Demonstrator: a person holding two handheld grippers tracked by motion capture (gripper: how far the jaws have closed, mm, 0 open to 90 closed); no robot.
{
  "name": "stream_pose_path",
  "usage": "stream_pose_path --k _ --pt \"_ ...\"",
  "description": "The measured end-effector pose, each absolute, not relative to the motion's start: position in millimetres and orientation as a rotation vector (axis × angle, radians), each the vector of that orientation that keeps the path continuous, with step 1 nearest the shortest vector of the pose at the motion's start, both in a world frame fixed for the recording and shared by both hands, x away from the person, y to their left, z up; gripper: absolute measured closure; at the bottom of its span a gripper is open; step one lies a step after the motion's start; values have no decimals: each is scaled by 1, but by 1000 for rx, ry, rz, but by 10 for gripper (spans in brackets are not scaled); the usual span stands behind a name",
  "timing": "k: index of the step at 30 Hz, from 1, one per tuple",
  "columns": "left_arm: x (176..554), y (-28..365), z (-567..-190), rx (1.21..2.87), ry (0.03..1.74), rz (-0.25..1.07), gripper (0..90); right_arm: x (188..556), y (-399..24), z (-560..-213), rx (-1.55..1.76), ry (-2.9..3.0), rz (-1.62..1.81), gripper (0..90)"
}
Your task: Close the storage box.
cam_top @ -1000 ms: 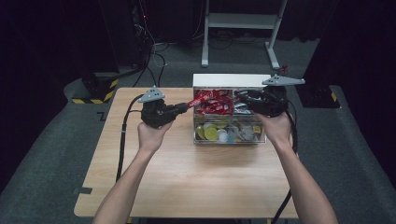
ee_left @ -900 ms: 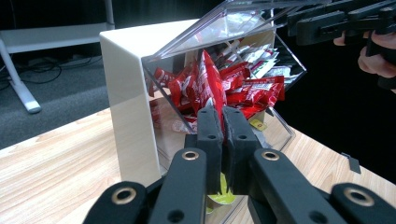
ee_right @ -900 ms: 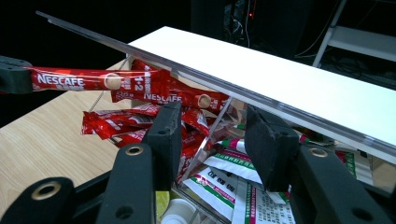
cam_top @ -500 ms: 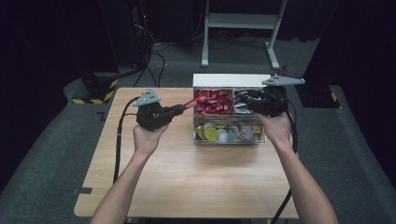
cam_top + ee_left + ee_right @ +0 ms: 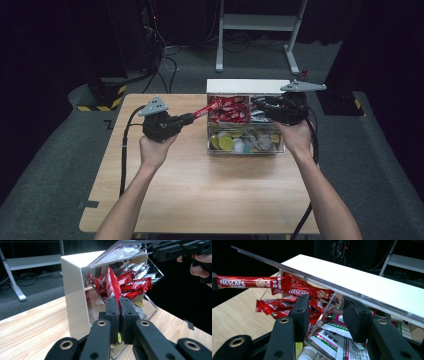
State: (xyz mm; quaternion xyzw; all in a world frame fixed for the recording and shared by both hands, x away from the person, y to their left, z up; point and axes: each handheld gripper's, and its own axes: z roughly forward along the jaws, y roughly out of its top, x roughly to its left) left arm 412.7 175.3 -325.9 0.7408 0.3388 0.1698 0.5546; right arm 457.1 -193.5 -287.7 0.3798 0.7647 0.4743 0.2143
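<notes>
Red foil coffee-stick sachet, long and thin, clamped at one end in the left gripper. Left gripper view: both black jaws pinched tight on the sachet's near end. Sachet sits just left of the clear plastic organiser box, above the light wooden table. Long axis runs from the jaws up and toward the box's rear-left compartment, where more red sachets are piled. Free end points at that pile and, in the high view, looks just about clear of the box's edge; cannot tell if it touches.

Right gripper is at the box's rear, jaws part-way apart astride a clear divider wall; whether the pads press on it, I cannot tell.

Left hand is the one carrying; judged next move is along the sachet's own axis, away from the box.
</notes>
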Motion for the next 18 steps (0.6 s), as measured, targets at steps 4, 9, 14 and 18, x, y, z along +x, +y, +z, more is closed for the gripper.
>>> stream_pose_path --k 4,9,14,18 --pt "411 178 -327 1738 807 398 866 457 -194 -288 1056 2124 1312 570" --pt "408 181 -327 1733 807 402 866 457 -194 -288 1057 2123 1313 569" --pt "406 188 -328 1718 813 401 866 457 -194 -288 1056 2123 1311 570" --pt "403 191 -329 1708 815 392 866 457 -194 -288 1053 2121 1313 571"
